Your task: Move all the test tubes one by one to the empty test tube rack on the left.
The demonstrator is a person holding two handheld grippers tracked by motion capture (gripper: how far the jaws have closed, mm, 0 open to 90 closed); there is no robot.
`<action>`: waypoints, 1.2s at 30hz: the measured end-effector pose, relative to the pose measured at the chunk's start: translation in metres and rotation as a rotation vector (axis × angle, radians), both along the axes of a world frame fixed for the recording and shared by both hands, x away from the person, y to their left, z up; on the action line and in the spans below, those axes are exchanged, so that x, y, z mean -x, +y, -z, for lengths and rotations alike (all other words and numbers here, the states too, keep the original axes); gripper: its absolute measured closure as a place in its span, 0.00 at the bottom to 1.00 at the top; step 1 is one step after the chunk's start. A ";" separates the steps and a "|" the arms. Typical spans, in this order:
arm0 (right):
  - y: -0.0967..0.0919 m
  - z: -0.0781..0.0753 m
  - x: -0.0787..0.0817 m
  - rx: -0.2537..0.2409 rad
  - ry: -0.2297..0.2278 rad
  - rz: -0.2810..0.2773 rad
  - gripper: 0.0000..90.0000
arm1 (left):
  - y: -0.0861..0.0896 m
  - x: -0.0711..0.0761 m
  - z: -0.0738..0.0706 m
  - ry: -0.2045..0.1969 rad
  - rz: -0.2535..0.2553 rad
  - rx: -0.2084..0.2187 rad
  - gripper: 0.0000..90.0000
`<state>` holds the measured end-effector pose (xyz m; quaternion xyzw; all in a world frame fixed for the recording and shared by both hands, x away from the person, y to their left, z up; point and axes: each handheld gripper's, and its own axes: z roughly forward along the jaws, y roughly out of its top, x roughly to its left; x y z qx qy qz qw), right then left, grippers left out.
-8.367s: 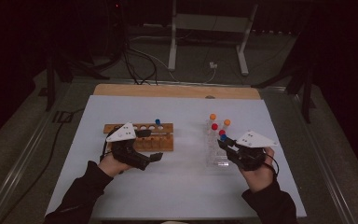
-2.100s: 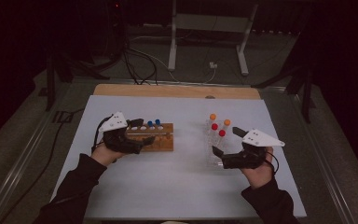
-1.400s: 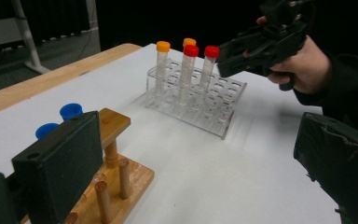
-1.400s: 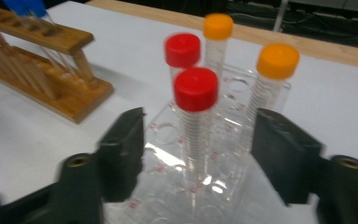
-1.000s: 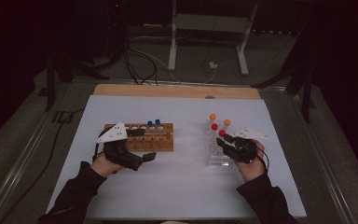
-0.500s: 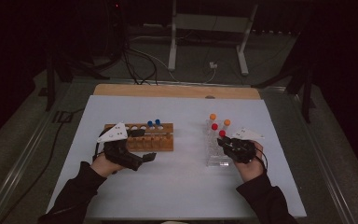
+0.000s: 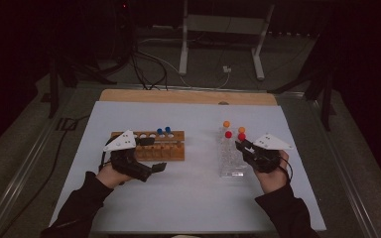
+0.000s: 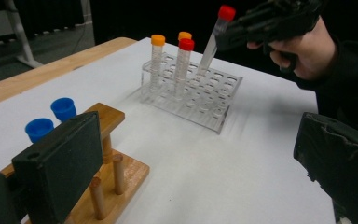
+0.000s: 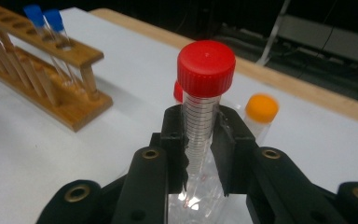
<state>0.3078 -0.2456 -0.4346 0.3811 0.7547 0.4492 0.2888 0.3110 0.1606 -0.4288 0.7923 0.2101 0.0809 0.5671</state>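
Note:
My right gripper (image 7: 241, 147) (image 9: 200, 135) is shut on a clear tube with a red cap (image 9: 206, 65) (image 8: 216, 32). The tube is tilted, and its lower end is still at the holes of the clear plastic rack (image 7: 230, 166) (image 8: 205, 102). Two orange-capped tubes (image 8: 157, 60) and another red-capped tube (image 8: 184, 65) stand upright in that rack. My left gripper (image 7: 149, 166) (image 8: 196, 177) is open with nothing between its pads (image 8: 56, 163). It rests at the front of the wooden rack (image 7: 171, 148) (image 9: 42, 60), which holds two blue-capped tubes (image 7: 163, 131) (image 8: 51, 119).
Both racks stand on a white mat (image 7: 188, 198) over a wooden tabletop (image 7: 188, 96). Bare mat lies between the racks and in front of them. Cables and a metal stand (image 7: 223, 44) are on the floor beyond the table.
My right gripper has risen a little and lifted the red-capped tube up out of the clear rack. The left hand has stayed where it was.

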 end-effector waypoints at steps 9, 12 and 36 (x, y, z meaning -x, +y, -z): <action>0.005 -0.023 0.017 -0.018 -0.060 -0.041 0.83 | -0.003 0.002 -0.005 0.001 0.021 0.006 0.03; 0.011 -0.027 0.022 -0.035 -0.056 -0.074 0.83 | -0.004 0.003 -0.005 0.006 0.029 0.005 0.03; 0.087 0.008 0.038 -0.003 0.091 -0.356 0.83 | -0.030 0.015 -0.014 0.007 0.075 0.006 0.08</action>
